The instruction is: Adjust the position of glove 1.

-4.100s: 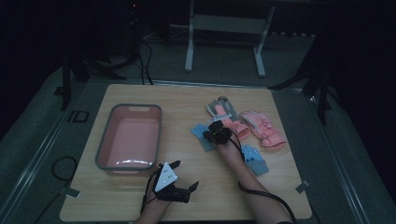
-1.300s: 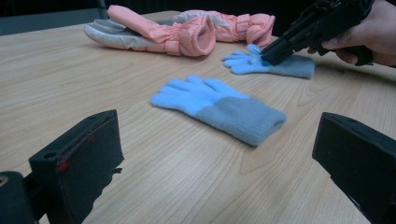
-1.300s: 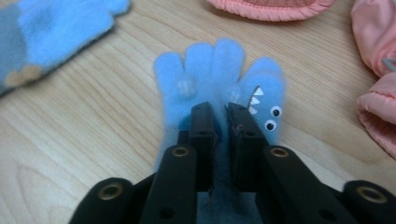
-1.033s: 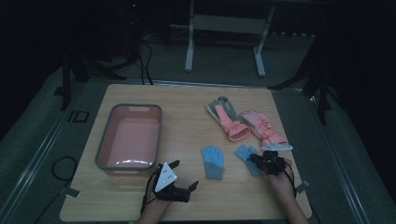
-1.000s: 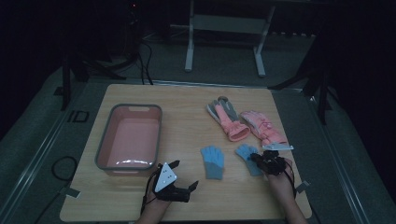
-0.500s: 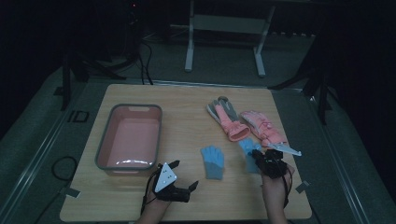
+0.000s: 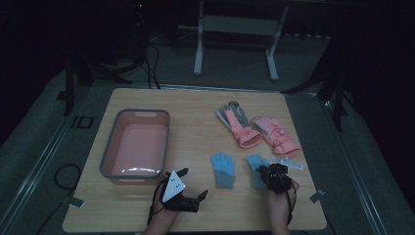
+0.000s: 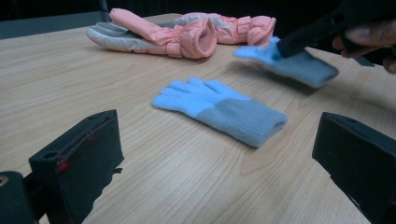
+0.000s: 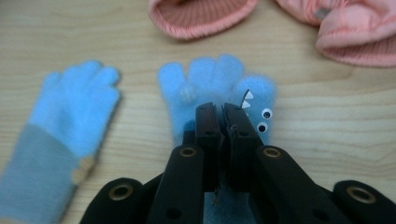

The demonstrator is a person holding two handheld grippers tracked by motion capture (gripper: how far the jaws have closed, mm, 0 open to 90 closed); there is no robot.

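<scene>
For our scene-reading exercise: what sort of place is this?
Probably a recording studio or lab: a lone wooden table in a dark room, stand legs and cables on the floor behind, gloves laid out.

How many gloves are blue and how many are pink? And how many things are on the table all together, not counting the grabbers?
Blue gloves: 2, one lying flat and one pinched in the right gripper
Pink gloves: 2
Pink tubs: 1
Total: 5

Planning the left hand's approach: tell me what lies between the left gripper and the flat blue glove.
Bare wood. In the left gripper view, nothing lies on the table between the open left gripper and the flat blue glove.
</scene>
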